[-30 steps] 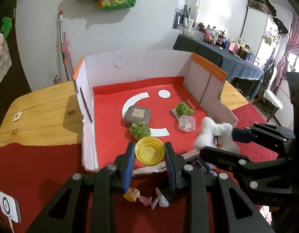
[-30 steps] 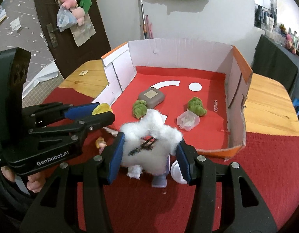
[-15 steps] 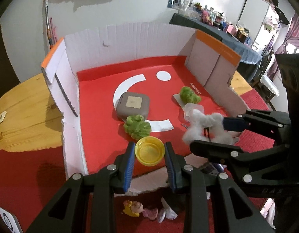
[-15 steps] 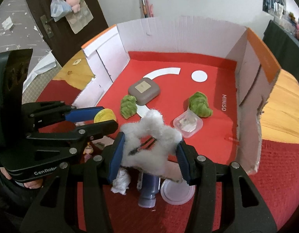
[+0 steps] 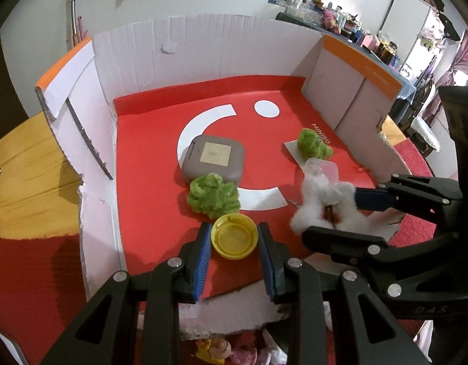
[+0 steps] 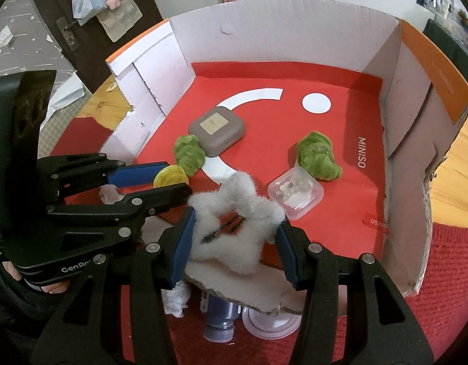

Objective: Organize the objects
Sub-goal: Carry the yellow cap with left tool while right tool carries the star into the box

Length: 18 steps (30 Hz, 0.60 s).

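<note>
Yellow cap [image 5: 234, 236]; white fluffy toy [image 6: 234, 210]; green tufts [image 5: 214, 195]; grey-brown case [image 5: 214, 159]; box floor [image 5: 152, 152] red, white arc, dot; bottle [image 6: 218, 319] perhaps blue-grey.

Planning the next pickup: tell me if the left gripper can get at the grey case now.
Probably not yet: the left gripper is shut on the yellow cap, and a green fuzzy clump sits directly before the grey case.

Reading "MINISO" in white letters on the red floor of the cardboard box [image 6: 395, 97], near its right wall. Showing "GenRo", partly cut off, in pale print on the black body of the left gripper [image 6: 170, 179]. Showing faint, unreadable lettering on the box's orange edge strip [image 6: 440, 85].
</note>
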Tool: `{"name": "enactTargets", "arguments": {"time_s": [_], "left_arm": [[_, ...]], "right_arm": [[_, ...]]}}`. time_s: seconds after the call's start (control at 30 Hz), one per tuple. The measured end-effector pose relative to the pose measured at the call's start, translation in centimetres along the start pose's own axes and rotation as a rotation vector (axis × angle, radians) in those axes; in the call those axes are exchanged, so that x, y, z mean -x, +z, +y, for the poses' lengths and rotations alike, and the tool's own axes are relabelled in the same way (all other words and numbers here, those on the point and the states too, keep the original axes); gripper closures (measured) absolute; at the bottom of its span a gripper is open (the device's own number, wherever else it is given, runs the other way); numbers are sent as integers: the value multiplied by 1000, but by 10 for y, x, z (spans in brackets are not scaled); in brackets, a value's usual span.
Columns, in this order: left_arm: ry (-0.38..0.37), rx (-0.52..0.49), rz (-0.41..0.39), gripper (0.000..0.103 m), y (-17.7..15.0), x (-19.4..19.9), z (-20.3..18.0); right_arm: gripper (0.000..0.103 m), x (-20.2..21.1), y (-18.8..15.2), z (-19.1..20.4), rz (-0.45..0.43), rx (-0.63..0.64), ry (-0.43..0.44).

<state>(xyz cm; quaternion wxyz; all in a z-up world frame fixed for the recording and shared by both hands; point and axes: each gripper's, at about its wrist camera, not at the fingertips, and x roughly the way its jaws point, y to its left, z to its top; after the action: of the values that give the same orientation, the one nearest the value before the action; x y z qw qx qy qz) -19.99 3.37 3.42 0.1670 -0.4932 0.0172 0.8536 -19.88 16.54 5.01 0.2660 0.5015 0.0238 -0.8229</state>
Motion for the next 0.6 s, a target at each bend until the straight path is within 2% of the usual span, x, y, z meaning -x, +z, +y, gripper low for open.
{"name": "enactTargets", "arguments": {"time_s": [0.33,0.6], "left_arm": [[56,-3,-19,71,3,-4,2],[72,18,-29,71,7,-6,7]], "right_arm": [[54,-3,2,-7,-19,-16,-35],[54,-3,3,-14,-43,-27,-103]]}}
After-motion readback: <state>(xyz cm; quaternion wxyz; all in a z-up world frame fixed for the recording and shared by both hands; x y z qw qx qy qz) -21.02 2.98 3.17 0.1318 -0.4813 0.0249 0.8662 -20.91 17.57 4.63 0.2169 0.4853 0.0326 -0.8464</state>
